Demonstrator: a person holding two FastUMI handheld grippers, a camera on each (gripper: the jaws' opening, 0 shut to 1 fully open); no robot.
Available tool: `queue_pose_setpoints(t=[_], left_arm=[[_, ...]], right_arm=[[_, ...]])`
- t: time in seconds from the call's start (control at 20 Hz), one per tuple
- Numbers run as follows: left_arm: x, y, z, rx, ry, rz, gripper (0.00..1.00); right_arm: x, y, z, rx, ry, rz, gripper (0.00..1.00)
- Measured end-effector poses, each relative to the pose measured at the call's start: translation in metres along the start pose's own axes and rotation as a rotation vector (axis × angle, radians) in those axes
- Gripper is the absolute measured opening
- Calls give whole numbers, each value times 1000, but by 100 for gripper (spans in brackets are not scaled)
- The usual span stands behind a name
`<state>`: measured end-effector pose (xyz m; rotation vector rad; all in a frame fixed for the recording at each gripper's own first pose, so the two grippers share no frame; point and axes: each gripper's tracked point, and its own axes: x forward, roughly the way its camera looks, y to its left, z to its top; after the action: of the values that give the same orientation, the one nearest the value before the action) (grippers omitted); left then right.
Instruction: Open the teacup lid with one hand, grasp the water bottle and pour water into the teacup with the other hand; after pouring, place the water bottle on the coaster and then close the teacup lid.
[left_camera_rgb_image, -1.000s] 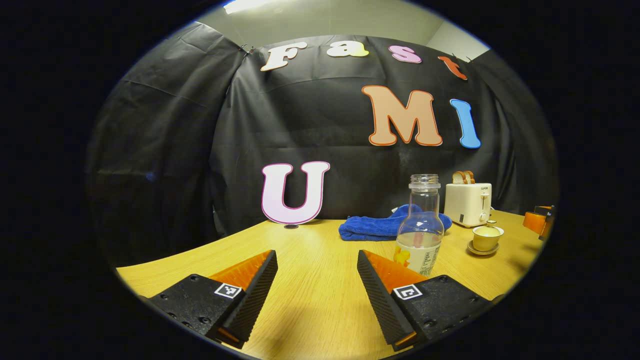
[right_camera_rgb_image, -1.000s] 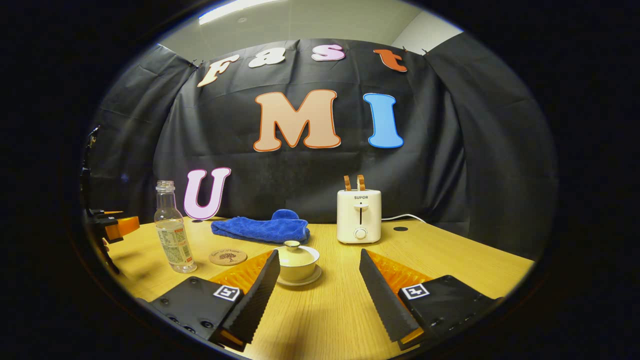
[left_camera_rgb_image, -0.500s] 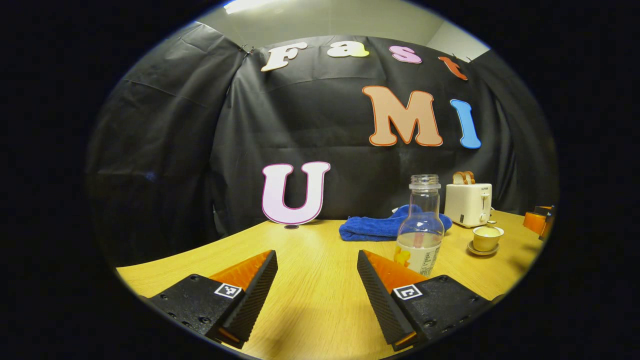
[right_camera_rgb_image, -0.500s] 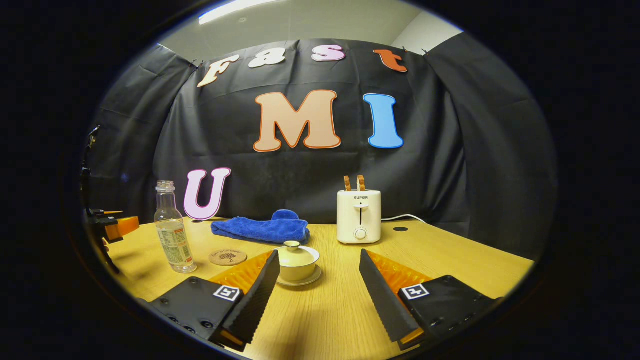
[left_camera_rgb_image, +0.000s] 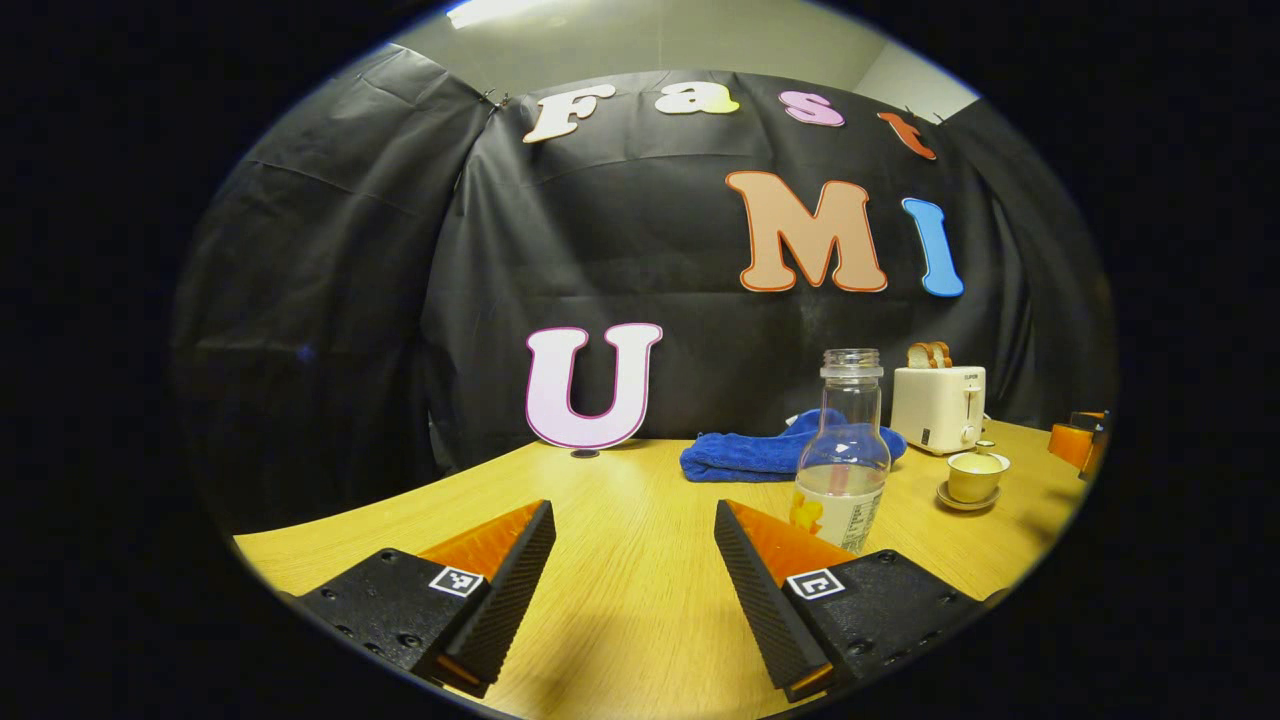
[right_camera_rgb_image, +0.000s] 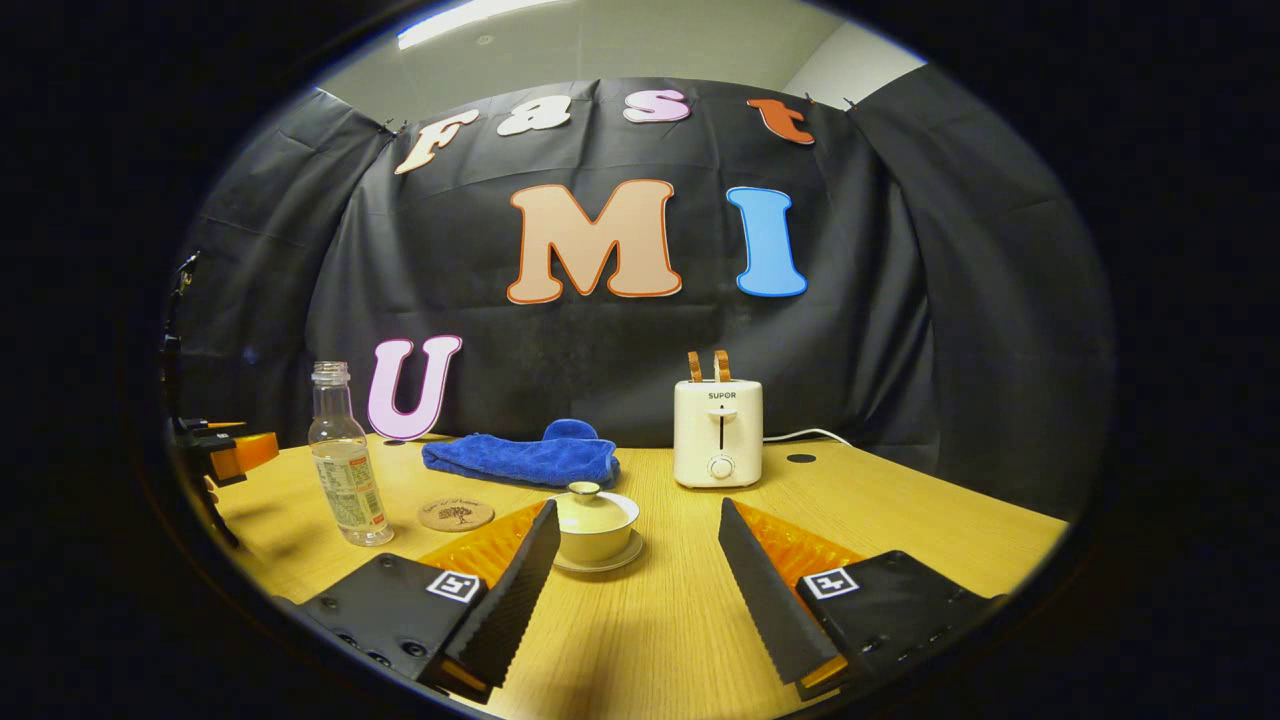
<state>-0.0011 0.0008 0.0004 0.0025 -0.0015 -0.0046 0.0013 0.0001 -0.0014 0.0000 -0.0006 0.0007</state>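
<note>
Left gripper view: I have my left gripper (left_camera_rgb_image: 634, 560) spread wide over the table (left_camera_rgb_image: 620, 620), holding nothing. The water bottle (left_camera_rgb_image: 842, 455) stands upright just past its right finger, uncapped, with water low inside. In the right gripper view, my right gripper (right_camera_rgb_image: 636, 560) is also open and empty above the table. The teacup (right_camera_rgb_image: 594, 528), lid on, sits on its saucer between the fingers, farther off. The coaster (right_camera_rgb_image: 456, 514) lies left of it, beside the bottle. A blue towel (right_camera_rgb_image: 522, 456) and toaster (right_camera_rgb_image: 717, 432) sit behind.
</note>
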Motion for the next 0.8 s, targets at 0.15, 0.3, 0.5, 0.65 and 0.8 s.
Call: queue_pose_setpoints(t=[0.15, 0.3, 0.5, 0.65, 0.8], left_arm=[[1, 0, -1, 3, 0, 1, 91], [0, 1, 0, 2, 0, 1, 94], [-1, 0, 0, 1, 0, 1, 94], [0, -1, 0, 0, -2, -8, 94], [0, -2, 0, 0, -2, -14, 94]], right_arm=[[0, 0, 0, 0, 0, 0, 100], [0, 0, 0, 0, 0, 0, 100], [1, 6, -1, 2, 8, 24, 100], [5, 9, -1, 2, 10, 41, 98], [12, 12, -2, 2, 13, 48, 100]])
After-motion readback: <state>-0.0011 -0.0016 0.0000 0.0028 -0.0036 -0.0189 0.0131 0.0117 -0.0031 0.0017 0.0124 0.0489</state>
